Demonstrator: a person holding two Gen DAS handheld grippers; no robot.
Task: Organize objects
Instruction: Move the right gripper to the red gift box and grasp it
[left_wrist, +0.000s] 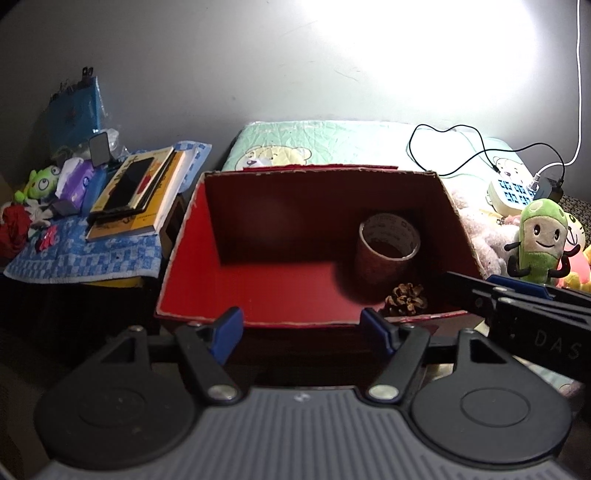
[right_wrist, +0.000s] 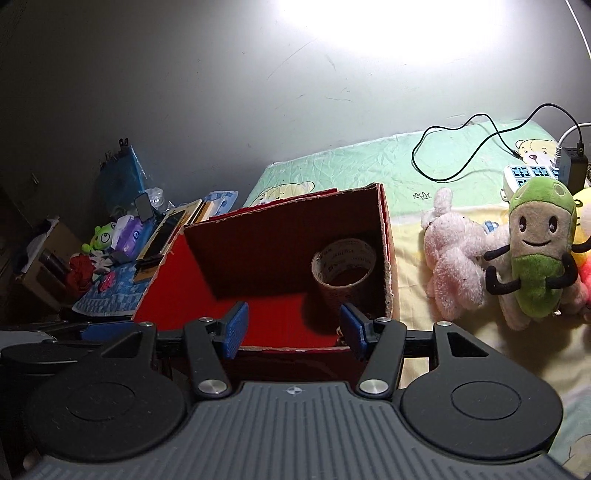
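Both claws hang side by side at the near edge of a red-lined cardboard box (left_wrist: 258, 284) that sits on the bed (right_wrist: 369, 170). The left claw (left_wrist: 301, 326) is released, its blue pads spread wide with nothing between them. The right claw (right_wrist: 293, 328) is likewise released and empty; in the left wrist view its black body juts in from the right, just beside the box's right wall.

Inside the box, near the right wall: a roll of brown packing tape (left_wrist: 388, 254) standing on end, hollow core up, and a pine cone (left_wrist: 406, 299) just in front of it at the near right corner (in the right wrist view the cone is mostly hidden behind a finger). The rest of the red floor is bare.

To the right of the box, on the bed, lies a pink plush bunny (right_wrist: 454, 266), and against it a green-and-beige smiling plush (right_wrist: 535, 254) standing upright. Behind them is a white power strip (right_wrist: 532, 177) with a black cable (right_wrist: 461, 147) looped across the green bear-print quilt.

To the left, a bench under a blue checked cloth (left_wrist: 74, 258) carries stacked books (left_wrist: 136, 195), a purple tissue pack (left_wrist: 79, 181) and a small green frog plush (left_wrist: 42, 181).
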